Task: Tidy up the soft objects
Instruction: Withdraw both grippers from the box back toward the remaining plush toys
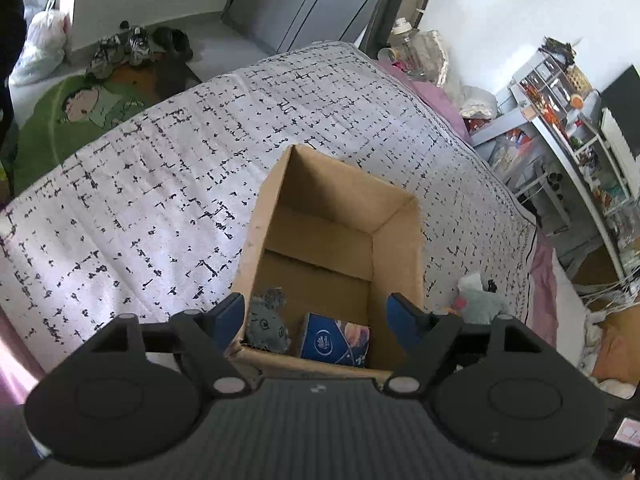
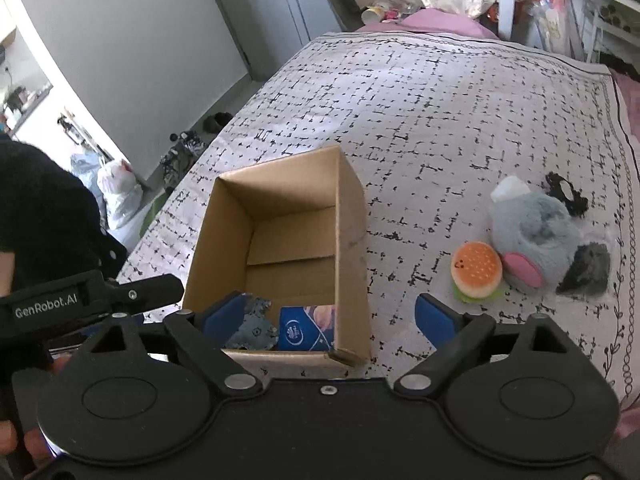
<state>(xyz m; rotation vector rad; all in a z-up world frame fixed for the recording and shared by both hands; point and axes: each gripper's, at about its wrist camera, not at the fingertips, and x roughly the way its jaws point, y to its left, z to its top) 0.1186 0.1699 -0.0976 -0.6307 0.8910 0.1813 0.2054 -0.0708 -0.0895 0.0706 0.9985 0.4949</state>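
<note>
An open cardboard box (image 1: 396,248) (image 2: 348,220) stands on the bed. Inside lie a grey plush (image 1: 266,322) (image 2: 252,326) and a blue tissue pack (image 1: 336,338) (image 2: 304,330). My left gripper (image 1: 318,314) is open and empty, hovering over the box's near end. My right gripper (image 2: 330,314) is open and empty above the box's near right corner. To the right of the box on the bed lie a grey plush with pink ears (image 2: 532,236) (image 1: 482,300) and a small burger toy (image 2: 476,270).
The bed has a white spread with black dashes (image 1: 160,184) (image 2: 460,112). A green cartoon rug (image 1: 80,108) and shoes lie on the floor beyond. Cluttered shelves (image 1: 568,120) stand at the right. The left gripper's body (image 2: 80,300) shows at the right wrist view's left edge.
</note>
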